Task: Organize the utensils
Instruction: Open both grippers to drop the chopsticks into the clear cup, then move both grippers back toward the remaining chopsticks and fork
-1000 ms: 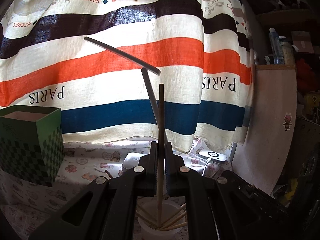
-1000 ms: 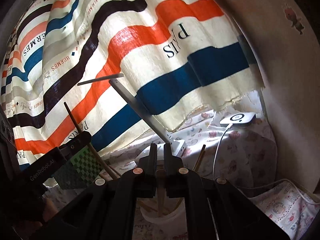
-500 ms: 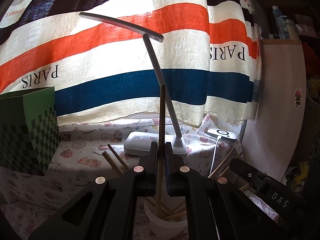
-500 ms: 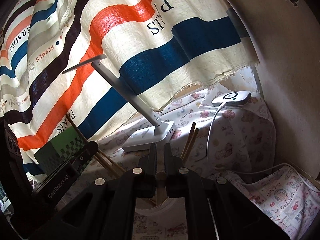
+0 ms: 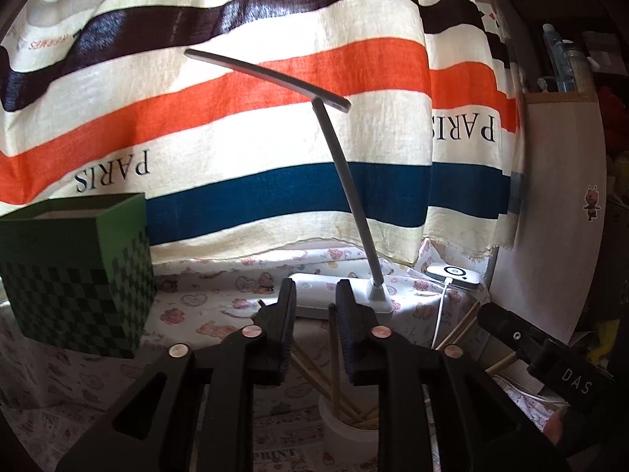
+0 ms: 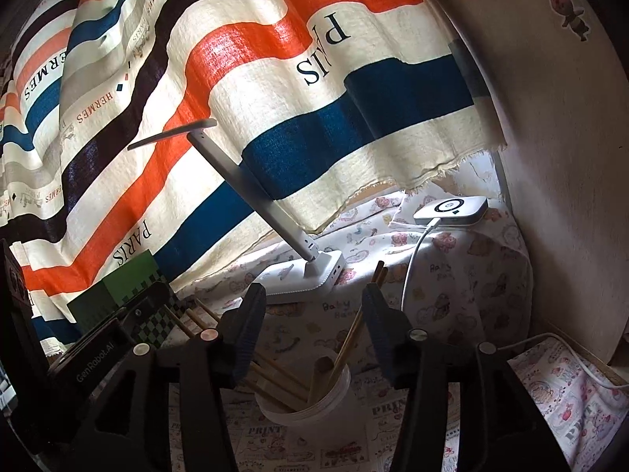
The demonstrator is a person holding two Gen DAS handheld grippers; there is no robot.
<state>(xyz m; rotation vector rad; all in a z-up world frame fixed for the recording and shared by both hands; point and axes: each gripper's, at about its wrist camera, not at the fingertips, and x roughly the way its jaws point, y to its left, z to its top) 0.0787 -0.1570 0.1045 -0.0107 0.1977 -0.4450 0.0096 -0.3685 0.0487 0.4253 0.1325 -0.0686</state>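
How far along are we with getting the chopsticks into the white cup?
Done: several chopsticks stand leaning in the white cup. In hand: nothing is gripped. The left gripper and right gripper are both opening above the cup; one chopstick stands between the left jaws, unpinched. Left: I see no loose chopsticks on the patterned cloth, though the grippers hide part of it. The green checkered box looks untouched.

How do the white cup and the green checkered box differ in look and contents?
The white cup is round and plain; the green checkered box is square-sided and patterned. The white cup holds wooden chopsticks leaning against its rim; nothing shows above the green checkered box's rim. The box looks taller. Both stand upright, open-topped, on the printed cloth.
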